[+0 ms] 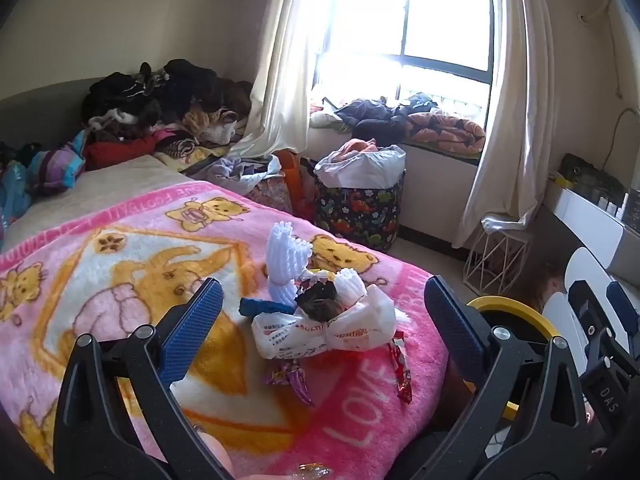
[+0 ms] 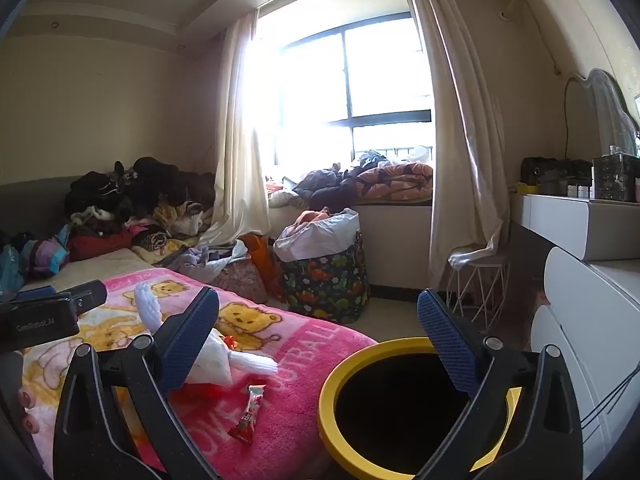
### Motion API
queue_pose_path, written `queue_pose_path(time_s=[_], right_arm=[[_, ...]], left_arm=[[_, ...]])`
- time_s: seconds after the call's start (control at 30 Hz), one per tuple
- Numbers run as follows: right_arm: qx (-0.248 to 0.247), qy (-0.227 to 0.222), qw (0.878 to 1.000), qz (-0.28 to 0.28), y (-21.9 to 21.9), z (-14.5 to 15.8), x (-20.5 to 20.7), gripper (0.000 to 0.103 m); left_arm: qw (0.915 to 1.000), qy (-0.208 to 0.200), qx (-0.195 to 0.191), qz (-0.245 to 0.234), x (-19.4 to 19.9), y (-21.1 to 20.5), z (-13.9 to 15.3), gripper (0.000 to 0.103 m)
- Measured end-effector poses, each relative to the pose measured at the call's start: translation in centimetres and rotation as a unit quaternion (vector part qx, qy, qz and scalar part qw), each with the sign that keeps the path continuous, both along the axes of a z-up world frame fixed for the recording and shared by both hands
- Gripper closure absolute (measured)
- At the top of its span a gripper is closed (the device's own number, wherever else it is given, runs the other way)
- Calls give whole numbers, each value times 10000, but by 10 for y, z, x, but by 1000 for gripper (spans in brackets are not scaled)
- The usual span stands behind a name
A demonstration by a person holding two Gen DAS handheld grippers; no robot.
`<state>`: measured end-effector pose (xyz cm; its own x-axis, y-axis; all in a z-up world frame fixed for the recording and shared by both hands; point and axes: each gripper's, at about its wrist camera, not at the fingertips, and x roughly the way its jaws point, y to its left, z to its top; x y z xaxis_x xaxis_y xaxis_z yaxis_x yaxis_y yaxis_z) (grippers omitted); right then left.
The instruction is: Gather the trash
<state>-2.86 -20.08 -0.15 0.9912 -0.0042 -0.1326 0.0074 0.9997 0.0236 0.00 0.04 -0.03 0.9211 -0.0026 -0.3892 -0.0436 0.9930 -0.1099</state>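
A pile of trash lies on the pink blanket (image 1: 100, 280): a crumpled white printed bag (image 1: 324, 332), white foam netting (image 1: 286, 264), a dark wrapper (image 1: 320, 300), a purple wrapper (image 1: 290, 378) and a red wrapper (image 1: 402, 372). My left gripper (image 1: 320, 320) is open and empty, its jaws either side of the pile, just short of it. My right gripper (image 2: 316, 340) is open and empty above the yellow-rimmed bin (image 2: 332, 392), which stands beside the bed. The red wrapper (image 2: 249, 412) and white bag (image 2: 212, 364) also show in the right wrist view.
Clothes are heaped at the bed's far end (image 1: 160, 100) and on the window seat (image 1: 400, 116). A dinosaur-print basket (image 1: 360, 208) and a white wire stool (image 1: 496, 256) stand on the floor. A white dresser (image 2: 580, 240) is at the right.
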Motion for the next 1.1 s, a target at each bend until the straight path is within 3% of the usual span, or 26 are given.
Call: queue_pose_path(time_s=[1.1], right_arm=[[-105,71,9999,91,4,-4,-1,6]], left_arm=[[9999,12,-100,-21,0,-2,2,10]])
